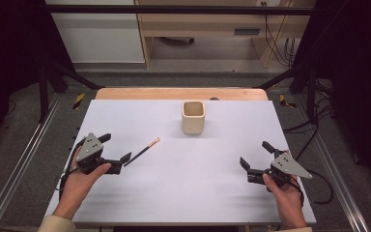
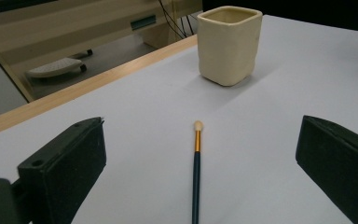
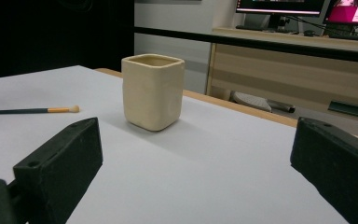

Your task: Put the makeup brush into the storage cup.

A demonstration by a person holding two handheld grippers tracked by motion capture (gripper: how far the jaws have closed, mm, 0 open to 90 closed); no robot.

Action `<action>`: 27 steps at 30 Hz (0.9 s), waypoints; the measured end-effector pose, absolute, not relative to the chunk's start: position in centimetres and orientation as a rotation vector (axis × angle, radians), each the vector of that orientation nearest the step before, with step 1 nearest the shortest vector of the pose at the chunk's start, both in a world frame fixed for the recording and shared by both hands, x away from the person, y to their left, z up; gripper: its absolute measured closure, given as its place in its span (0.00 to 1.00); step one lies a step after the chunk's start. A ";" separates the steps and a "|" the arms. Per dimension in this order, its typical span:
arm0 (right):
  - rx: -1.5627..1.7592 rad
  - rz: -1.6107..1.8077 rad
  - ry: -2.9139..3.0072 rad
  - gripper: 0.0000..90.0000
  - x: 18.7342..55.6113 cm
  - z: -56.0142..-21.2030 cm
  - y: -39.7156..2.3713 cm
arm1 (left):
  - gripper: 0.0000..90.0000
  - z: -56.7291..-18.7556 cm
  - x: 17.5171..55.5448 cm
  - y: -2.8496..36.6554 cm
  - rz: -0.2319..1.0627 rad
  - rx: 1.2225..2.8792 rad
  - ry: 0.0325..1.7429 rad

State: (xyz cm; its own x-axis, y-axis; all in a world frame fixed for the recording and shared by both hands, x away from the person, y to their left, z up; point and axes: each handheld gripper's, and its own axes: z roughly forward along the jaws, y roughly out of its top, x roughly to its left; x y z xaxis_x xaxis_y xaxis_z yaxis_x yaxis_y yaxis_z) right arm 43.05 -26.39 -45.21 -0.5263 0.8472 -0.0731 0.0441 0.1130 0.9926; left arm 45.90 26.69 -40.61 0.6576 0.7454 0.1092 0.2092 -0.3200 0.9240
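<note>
A cream square cup [image 1: 193,117] [image 2: 229,43] [image 3: 152,91] stands upright near the far middle of the white table [image 1: 198,193]. A thin dark-handled brush [image 1: 142,151] [image 2: 196,170] [image 3: 30,110] with an orange band and pale tip lies flat to the left of the cup. My left gripper [image 1: 115,148] [image 2: 200,175] sits open at the left, its jaws on either side of the brush's handle end, touching nothing. My right gripper [image 1: 256,154] [image 3: 196,177] is open at the right, empty, pointed toward the cup.
A wooden strip [image 1: 181,93] borders the table's far edge. Metal rails [image 1: 24,159] run along both sides. Beyond the table stand a wooden desk [image 3: 298,70] and monitors [image 3: 279,5], with cables on the floor [image 1: 314,125].
</note>
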 end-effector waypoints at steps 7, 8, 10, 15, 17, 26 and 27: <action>0.873 1.488 1.711 0.03 42.9 -45.2 -26.3 | 0.01 -39.4 47.2 25.0 0.649 1.963 0.723; 0.873 1.489 1.710 0.03 42.9 -45.2 -26.3 | 0.01 -39.3 47.3 24.9 0.651 1.970 0.722; 0.876 1.489 1.712 0.03 42.9 -45.2 -26.3 | 0.01 -39.1 47.6 24.6 0.647 1.977 0.726; 0.877 1.491 1.711 0.03 42.9 -45.2 -26.3 | 0.01 -38.6 48.2 24.1 0.650 2.024 0.724; 0.877 1.491 1.711 0.03 42.9 -45.2 -26.3 | 0.01 -38.5 48.3 23.8 0.648 2.041 0.723; 0.880 1.488 1.713 0.03 42.9 -45.2 -26.3 | 0.02 -38.1 49.5 22.8 0.629 2.137 0.716; 0.880 1.488 1.713 0.03 42.9 -45.2 -26.3 | 0.02 -38.1 49.6 22.7 0.633 2.145 0.714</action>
State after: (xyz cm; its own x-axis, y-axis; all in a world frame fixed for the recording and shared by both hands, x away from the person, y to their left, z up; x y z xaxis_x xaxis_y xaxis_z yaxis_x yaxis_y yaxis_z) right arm 42.95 -26.31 -45.19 -0.5296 0.8455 -0.0681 0.0505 0.1116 0.9925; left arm 49.57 22.72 -38.08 0.7191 0.6649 0.2021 0.2806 -0.5439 0.7909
